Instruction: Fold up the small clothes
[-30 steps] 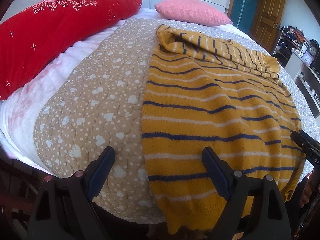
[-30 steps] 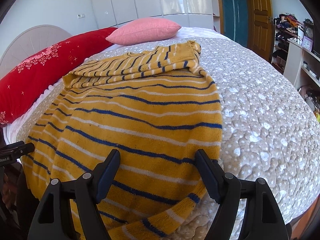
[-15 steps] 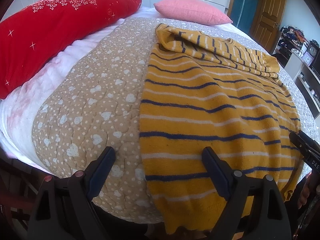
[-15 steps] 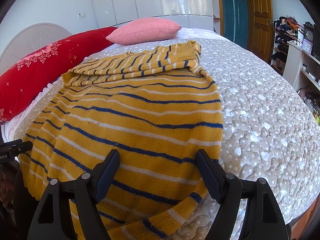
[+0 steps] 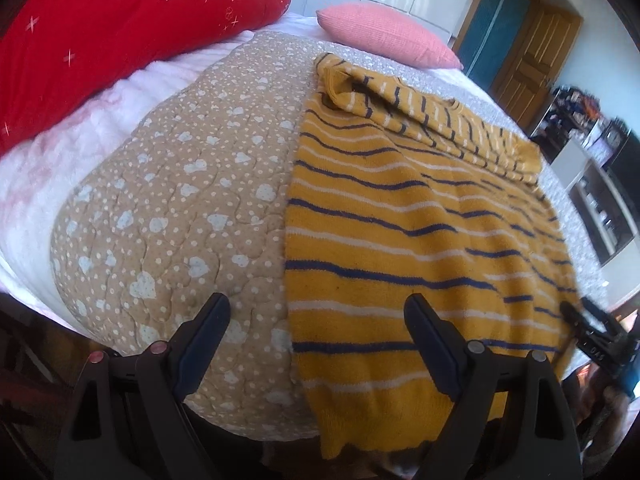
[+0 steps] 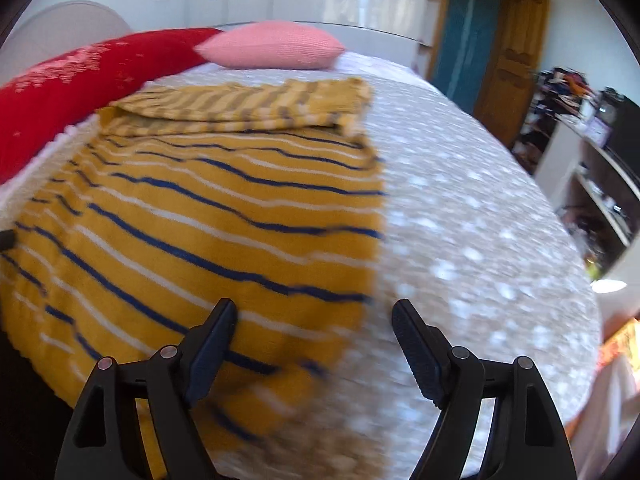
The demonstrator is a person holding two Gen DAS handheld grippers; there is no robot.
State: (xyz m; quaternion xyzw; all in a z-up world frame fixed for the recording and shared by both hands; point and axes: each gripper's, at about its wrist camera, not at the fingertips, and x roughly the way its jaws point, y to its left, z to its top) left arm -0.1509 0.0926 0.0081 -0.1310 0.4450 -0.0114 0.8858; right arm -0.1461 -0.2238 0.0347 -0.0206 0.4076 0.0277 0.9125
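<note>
Sweater (image 5: 400, 216), mustard with navy and white stripes: spread flat on dotted quilt (image 5: 172, 184), sleeves folded across its top, hem at bed edge. Left gripper (image 5: 316, 320): jaws wide apart, holding nothing, straddling sweater's side edge. Right gripper (image 6: 312, 324): likewise spread and unladen, over opposite edge.

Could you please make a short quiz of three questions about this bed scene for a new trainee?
1. True or false: the left gripper is shut on the sweater.
2. Which is folded across the sweater's far end? A) a sleeve B) a towel C) a sock
3. Fill in: the pillow beside the red cushion is ____.

Key: 1 false, both grippers stand open; 2 A; 3 pink.
</note>
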